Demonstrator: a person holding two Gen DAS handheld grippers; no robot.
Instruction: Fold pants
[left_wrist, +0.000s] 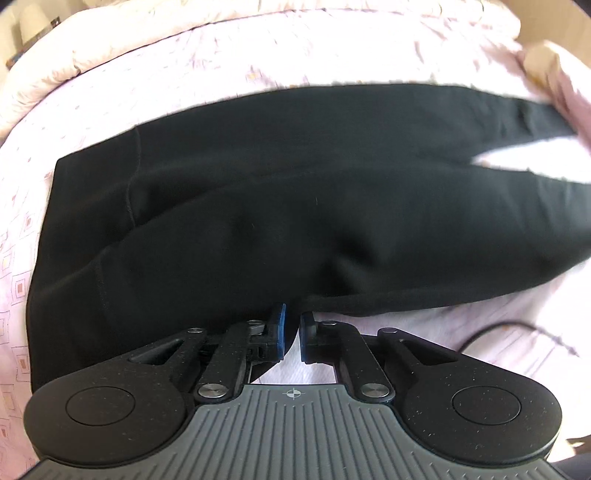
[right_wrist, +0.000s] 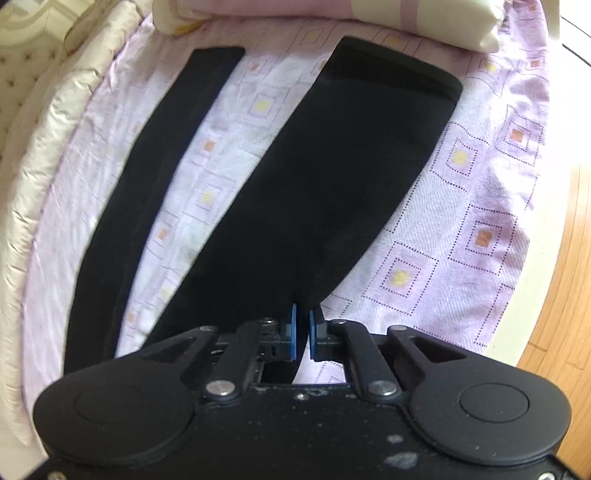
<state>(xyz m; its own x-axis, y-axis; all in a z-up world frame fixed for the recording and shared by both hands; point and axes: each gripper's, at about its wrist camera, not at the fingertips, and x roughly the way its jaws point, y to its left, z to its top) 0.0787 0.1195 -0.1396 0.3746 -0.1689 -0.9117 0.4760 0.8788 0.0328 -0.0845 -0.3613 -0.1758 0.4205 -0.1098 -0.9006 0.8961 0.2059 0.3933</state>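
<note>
Black pants (left_wrist: 295, 192) lie spread on a pink patterned bed sheet (left_wrist: 122, 92). In the left wrist view the waistband is at the left and the legs run to the right. My left gripper (left_wrist: 292, 325) is shut on the near edge of the pants, by the hip. In the right wrist view two legs (right_wrist: 303, 192) stretch away, with the cuffs at the far end. My right gripper (right_wrist: 302, 325) is shut on the near edge of the right-hand leg.
A cream quilt (right_wrist: 40, 155) is bunched along the left of the bed. A folded pink and cream blanket (right_wrist: 332, 14) lies beyond the cuffs. The bed edge and wooden floor (right_wrist: 565, 258) are at the right. A black cable (left_wrist: 509, 328) lies on the sheet.
</note>
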